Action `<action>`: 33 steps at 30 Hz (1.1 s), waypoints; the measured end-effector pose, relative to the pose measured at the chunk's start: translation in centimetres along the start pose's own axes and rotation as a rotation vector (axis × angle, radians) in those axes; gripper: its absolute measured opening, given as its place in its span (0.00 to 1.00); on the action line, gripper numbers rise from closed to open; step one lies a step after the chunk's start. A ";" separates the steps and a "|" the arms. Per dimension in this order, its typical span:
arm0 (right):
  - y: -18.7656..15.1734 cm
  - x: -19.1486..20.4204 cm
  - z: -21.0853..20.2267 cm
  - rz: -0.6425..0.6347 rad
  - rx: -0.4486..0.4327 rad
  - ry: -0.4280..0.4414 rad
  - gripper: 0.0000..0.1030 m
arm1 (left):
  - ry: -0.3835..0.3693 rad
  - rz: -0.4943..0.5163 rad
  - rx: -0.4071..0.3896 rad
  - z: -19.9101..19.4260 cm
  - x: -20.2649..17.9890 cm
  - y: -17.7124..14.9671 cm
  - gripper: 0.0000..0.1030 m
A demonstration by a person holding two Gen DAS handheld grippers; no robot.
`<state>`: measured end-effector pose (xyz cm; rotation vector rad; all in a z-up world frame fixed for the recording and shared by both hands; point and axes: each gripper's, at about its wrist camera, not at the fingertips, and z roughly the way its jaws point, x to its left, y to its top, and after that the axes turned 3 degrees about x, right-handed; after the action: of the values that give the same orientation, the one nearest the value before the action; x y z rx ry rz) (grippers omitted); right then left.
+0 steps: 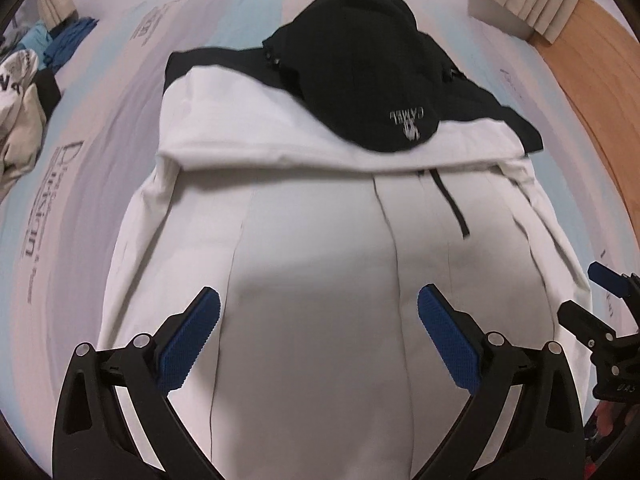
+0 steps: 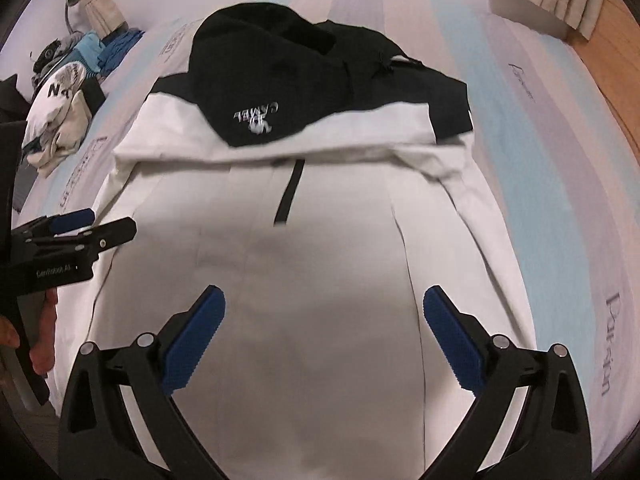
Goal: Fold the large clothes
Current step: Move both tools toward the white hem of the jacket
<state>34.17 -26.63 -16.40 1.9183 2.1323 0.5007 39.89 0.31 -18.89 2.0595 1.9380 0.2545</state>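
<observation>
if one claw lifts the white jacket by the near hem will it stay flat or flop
The white jacket will probably flop: it drapes softly, with creases, over the bed. Its folded-over layers and black hood suggest some bulk, so the far end may drag. The smooth shell fabric might slip in a narrow pinch.

Bedroom, striped mattress (image 1: 120, 128), curtains (image 1: 532, 4), clothes pile (image 2: 64, 100)
</observation>
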 end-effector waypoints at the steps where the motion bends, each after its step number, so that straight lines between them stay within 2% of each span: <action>1: -0.5 -0.1 -0.1 -0.001 0.003 0.002 0.93 | -0.001 -0.007 0.008 -0.1 0.2 -0.8 0.94; 7: -4.7 -3.0 -1.1 -0.023 0.016 0.004 0.93 | 0.034 -0.047 0.038 -1.5 1.2 -6.8 0.94; 10: -6.8 -4.1 -1.7 -0.040 0.034 -0.002 0.93 | 0.027 -0.067 0.057 -2.6 1.5 -9.6 0.94; 18: -12.0 -6.3 -3.0 0.004 0.107 -0.034 0.93 | 0.116 -0.077 0.098 -5.5 3.7 -15.2 0.94; 27: -17.3 -9.6 -3.2 0.057 0.175 -0.072 0.93 | 0.137 -0.070 0.138 -6.1 8.2 -19.6 0.94; 30: -18.3 -10.9 -2.6 0.083 0.203 -0.067 0.93 | 0.139 -0.067 0.171 -5.4 9.5 -20.6 0.94; 33: -19.1 -12.1 -2.0 0.124 0.231 -0.021 0.93 | 0.124 -0.070 0.196 -4.5 10.7 -21.3 0.94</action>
<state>17.37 -40.40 -22.89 2.1782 2.1488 0.2635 19.16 12.34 -22.57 2.1363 2.1832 0.1877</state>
